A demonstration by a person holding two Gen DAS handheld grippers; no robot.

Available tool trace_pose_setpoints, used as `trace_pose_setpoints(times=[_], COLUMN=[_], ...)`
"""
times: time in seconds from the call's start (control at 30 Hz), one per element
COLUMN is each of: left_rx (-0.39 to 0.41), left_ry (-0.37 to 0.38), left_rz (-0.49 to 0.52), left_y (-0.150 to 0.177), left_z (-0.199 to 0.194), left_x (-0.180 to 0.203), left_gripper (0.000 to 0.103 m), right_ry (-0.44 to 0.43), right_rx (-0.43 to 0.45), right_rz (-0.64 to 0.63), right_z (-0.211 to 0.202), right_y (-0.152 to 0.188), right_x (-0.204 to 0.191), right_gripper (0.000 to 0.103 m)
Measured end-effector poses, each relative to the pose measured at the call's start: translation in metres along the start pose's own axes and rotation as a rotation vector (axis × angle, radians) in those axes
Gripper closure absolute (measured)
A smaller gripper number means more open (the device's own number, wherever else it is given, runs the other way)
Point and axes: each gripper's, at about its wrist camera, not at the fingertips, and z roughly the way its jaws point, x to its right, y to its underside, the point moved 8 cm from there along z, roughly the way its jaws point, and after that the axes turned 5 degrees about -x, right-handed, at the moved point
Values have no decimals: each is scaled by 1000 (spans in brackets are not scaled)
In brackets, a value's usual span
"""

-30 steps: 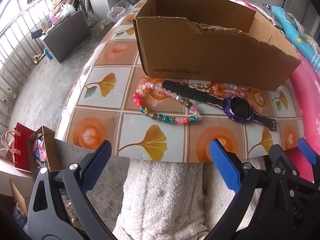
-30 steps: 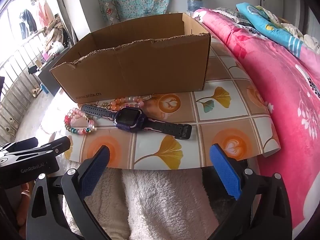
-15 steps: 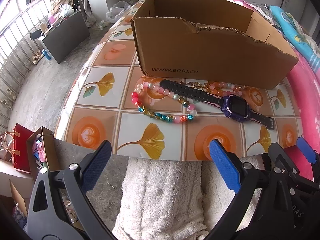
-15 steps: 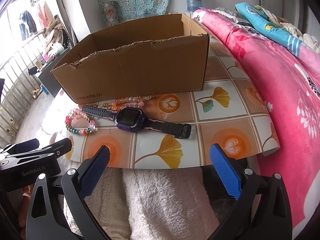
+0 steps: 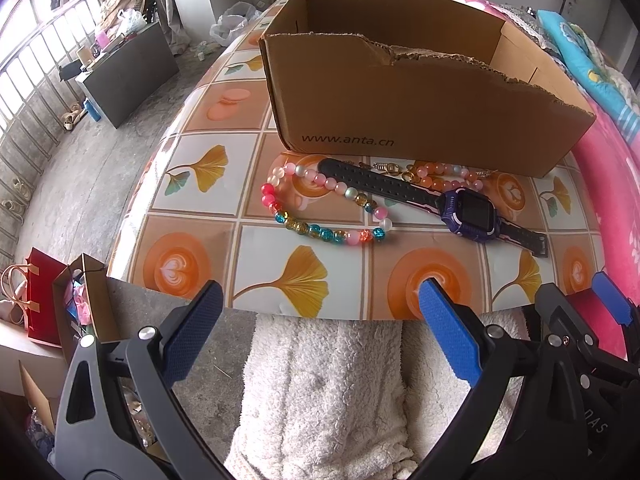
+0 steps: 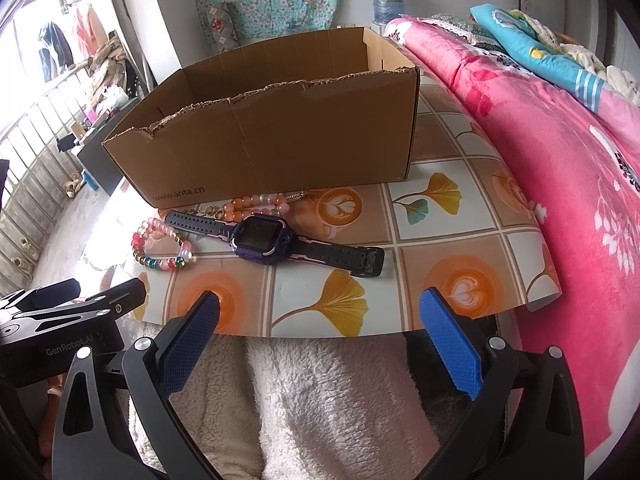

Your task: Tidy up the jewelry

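- Lying on the desk (image 5: 192, 208) before the cardboard box (image 5: 420, 120), the watch (image 6: 262, 238) and beaded bracelet (image 5: 320, 216) are seen untouched.
- Left tool (image 5: 320, 332) and right tool (image 6: 320, 340) are held released, empty.
- The bracelet is judged light, limp, slippery; the strand's near side is favoured.

I am looking at three pieces lying flat on a tiled tabletop, in front of an open cardboard box (image 5: 420, 120) with a torn front edge. A multicoloured bead bracelet (image 5: 320, 208) is sitting furthest left in a loose loop. A purple smartwatch (image 5: 470, 214) with a dark strap is stretching diagonally, one strap end crossing the loop. A peach and pink bead bracelet (image 6: 256, 204) with gold links is resting just beside the box's front wall, behind the watch strap.
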Motion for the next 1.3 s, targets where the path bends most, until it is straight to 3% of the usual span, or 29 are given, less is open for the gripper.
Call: trace_pose_setpoints(times=[1.3], left_rx=[-1], left_ry=[0], left_rz=[4], left_y=[1], left_z=[0], left_x=[1], left_gripper=[8], right_ry=[-7], right_rx=[8], right_rz=[20], right_z=[-1], right_y=[-4], right_x=[4], right_gripper=[5])
